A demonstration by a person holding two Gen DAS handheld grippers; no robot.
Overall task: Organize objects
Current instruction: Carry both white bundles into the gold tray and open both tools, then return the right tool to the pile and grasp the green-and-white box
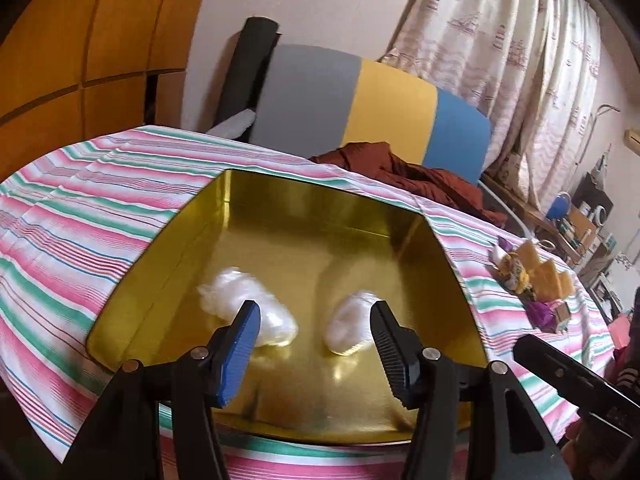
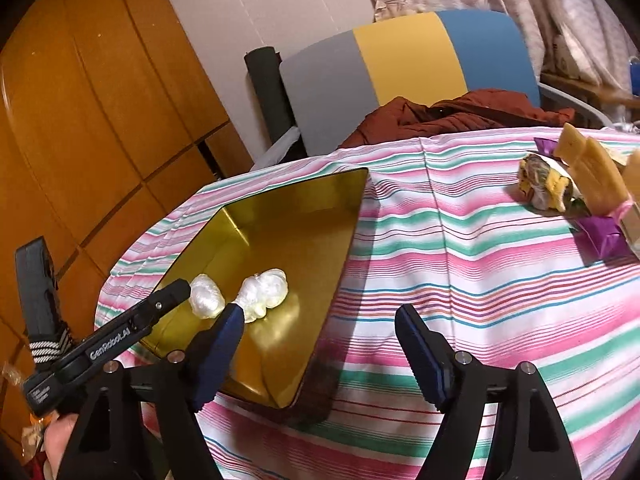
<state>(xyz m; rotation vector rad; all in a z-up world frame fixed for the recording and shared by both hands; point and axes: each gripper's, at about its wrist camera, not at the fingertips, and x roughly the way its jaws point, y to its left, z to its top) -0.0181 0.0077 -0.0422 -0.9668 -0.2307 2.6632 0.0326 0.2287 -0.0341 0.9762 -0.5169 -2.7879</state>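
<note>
We see gold tray on striped surface, two white bundles inside, left gripper jaws spread, right gripper jaws spread, wrapped sweets at two o'clock.

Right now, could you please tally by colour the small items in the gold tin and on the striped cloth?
White bundles in the gold tin: 2
Purple-wrapped pieces on the striped cloth: 2
Tan blocks: 3
Multicoloured bundle: 1
Total: 8 that I can tell apart; the pile near the cloth's edge may hide more.
</note>
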